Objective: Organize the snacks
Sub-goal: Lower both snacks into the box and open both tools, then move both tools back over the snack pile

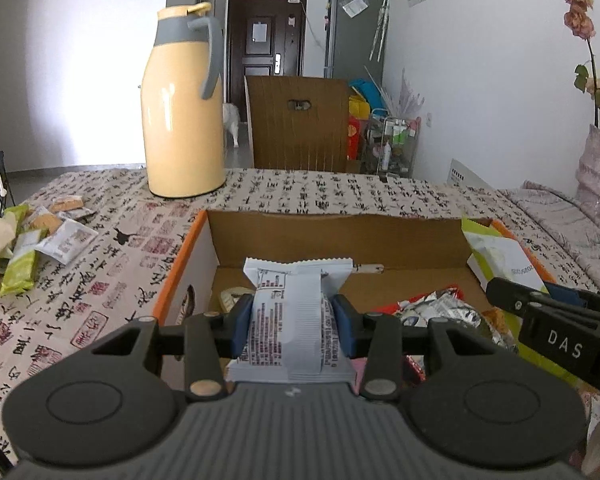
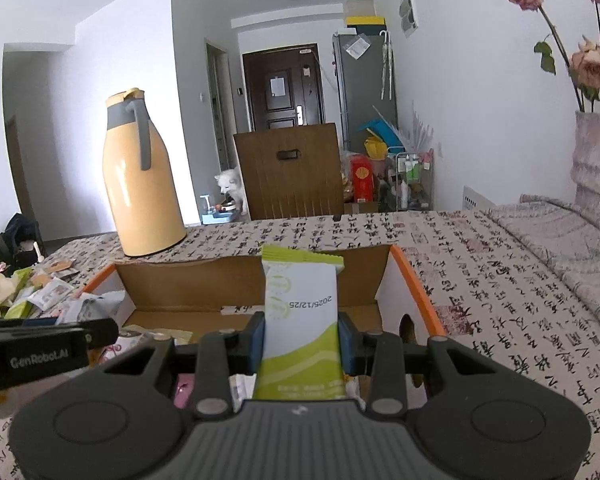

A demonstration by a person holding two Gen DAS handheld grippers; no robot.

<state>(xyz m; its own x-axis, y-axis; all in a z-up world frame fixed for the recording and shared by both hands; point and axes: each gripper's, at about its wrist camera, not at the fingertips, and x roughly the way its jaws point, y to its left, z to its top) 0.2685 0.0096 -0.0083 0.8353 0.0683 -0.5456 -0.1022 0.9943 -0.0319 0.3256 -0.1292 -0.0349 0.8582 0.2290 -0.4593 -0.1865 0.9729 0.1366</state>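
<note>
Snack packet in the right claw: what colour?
White upper part, lime-green lower part and top seal, on the flat snack packet. Shows best in the right wrist view.

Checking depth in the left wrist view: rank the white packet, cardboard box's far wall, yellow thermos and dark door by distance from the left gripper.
1. white packet, between the pads
2. cardboard box far wall, ahead
3. yellow thermos, behind, left
4. dark door, across the room

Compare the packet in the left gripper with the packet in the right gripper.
The white packet is plain white with dense small print; the green-and-white packet has a lime-green lower part and a printed date. The white packet looks wider and more crumpled. Both stand upright between blue pads above the cardboard box.
</note>
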